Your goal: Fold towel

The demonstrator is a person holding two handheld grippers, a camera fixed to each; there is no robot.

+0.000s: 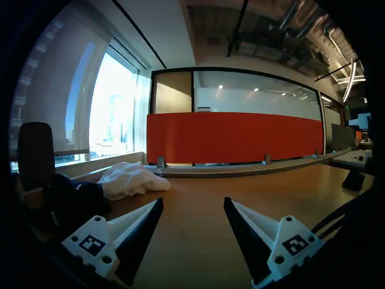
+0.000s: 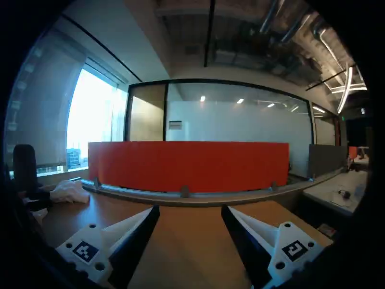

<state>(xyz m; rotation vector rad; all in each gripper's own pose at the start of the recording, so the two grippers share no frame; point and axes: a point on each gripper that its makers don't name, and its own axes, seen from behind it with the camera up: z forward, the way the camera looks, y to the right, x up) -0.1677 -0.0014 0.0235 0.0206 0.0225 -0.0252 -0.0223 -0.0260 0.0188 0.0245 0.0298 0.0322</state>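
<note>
The left gripper (image 1: 193,200) hangs low over a wooden table (image 1: 202,226), its 2 white fingers (image 1: 139,216) spread wide with nothing between them. The towel (image 1: 132,179) lies ahead and to the left of them on the table, a white crumpled heap, unfolded and well apart from the fingertips. A dark bundle (image 1: 79,197) touches the towel's left side; what it is cannot be made out. Behind the bundle stands a dark chair back (image 1: 36,154).

The right gripper (image 2: 190,208) is also over the table (image 2: 192,250), and its 2 fingers (image 2: 130,229) are likewise spread and hold nothing. In the right gripper view the towel (image 2: 69,191) sits far off to the left, near the table's back edge.

An orange divider (image 1: 231,137) runs along the far edge of the table, with a glass wall (image 1: 255,98) behind it and a bright window (image 1: 113,115) to the left.
</note>
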